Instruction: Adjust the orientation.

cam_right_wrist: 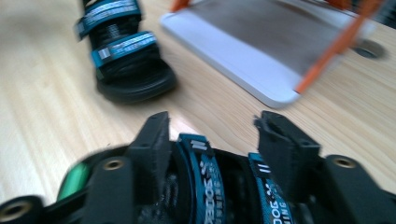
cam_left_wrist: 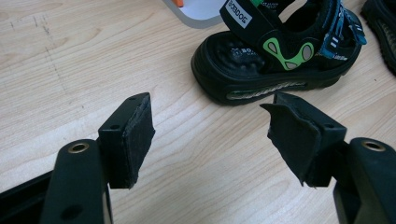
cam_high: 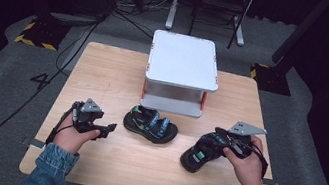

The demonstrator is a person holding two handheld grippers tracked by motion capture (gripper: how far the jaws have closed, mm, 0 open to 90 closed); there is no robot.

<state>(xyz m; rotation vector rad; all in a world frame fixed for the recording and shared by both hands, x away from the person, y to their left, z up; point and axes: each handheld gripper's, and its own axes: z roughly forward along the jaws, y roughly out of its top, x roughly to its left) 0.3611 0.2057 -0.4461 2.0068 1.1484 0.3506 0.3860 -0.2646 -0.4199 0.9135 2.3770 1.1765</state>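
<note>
Two black sandals with blue straps and green marks lie on a wooden table [cam_high: 105,72]. One sandal [cam_high: 151,125] sits mid-table, and it fills the top of the left gripper view [cam_left_wrist: 275,51]. My left gripper [cam_high: 111,126] rests just left of it, open, with bare wood between its pads [cam_left_wrist: 210,135]. The other sandal [cam_high: 198,154] is at the front right. My right gripper [cam_high: 215,139] is shut on it, its jaws pressed against either side of the blue straps [cam_right_wrist: 205,177]. In the right gripper view [cam_right_wrist: 212,135] the first sandal [cam_right_wrist: 126,60] lies beyond.
A white two-level shelf [cam_high: 184,60] with orange posts stands at the back middle of the table, just behind the sandals; its lower board [cam_right_wrist: 261,51] is close ahead of the right gripper. Cables, chair legs and grey floor surround the table.
</note>
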